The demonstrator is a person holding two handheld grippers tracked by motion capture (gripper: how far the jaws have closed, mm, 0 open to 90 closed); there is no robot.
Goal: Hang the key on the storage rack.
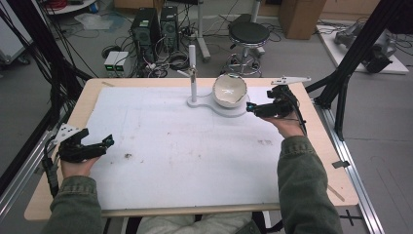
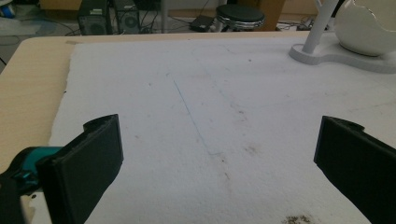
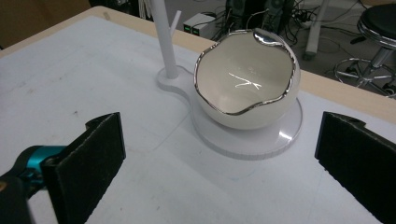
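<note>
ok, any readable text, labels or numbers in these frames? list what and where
None readable.
White foam mat: stains and a faint blue pen line, no writing.
Egg-shaped white bowl and its white stand: no print or logo visible.
Computer towers and the small white boxes on the floor: any labels too small and blurred to read.
</note>
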